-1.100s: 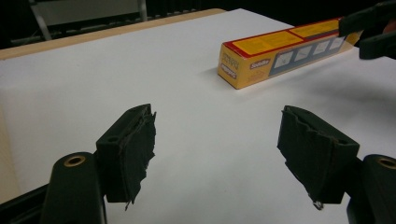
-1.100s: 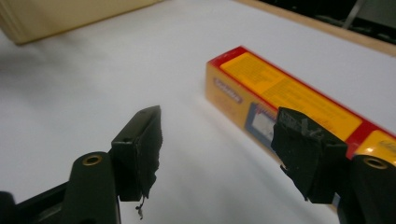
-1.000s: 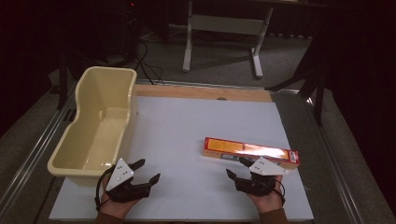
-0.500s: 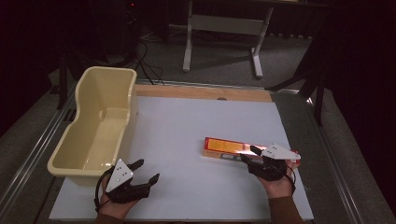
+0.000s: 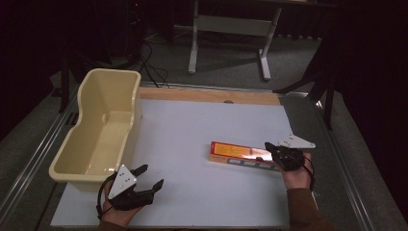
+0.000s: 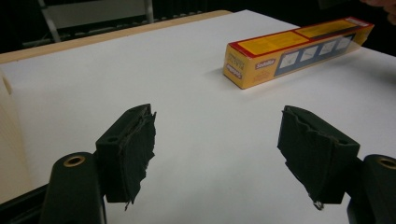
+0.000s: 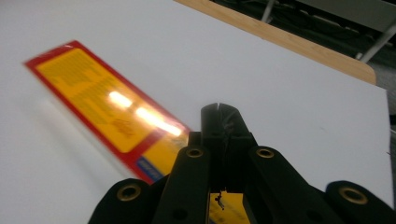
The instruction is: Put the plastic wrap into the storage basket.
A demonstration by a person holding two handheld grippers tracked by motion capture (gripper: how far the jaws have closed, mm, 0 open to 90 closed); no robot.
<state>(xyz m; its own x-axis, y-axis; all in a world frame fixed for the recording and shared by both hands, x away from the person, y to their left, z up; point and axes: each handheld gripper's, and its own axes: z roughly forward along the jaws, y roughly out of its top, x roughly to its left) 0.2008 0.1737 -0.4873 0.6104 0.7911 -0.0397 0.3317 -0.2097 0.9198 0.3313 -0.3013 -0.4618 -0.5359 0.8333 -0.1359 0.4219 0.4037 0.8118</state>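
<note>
Right gripper view: right hand-held gripper [image 7: 219, 112], just closed empty, hides the blurred box's [image 7: 93, 93] near end.

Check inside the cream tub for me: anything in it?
The cream tub looks empty: its bare floor and far walls show in the high view. The strip of floor just behind its near wall is hidden.

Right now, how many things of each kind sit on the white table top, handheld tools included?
Cream plastic tub: 1
Long yellow-and-red box: 1
Handheld tools: 2, the left tool with jaws apart, the right tool with jaws together over the box's end
Total: 4
</note>
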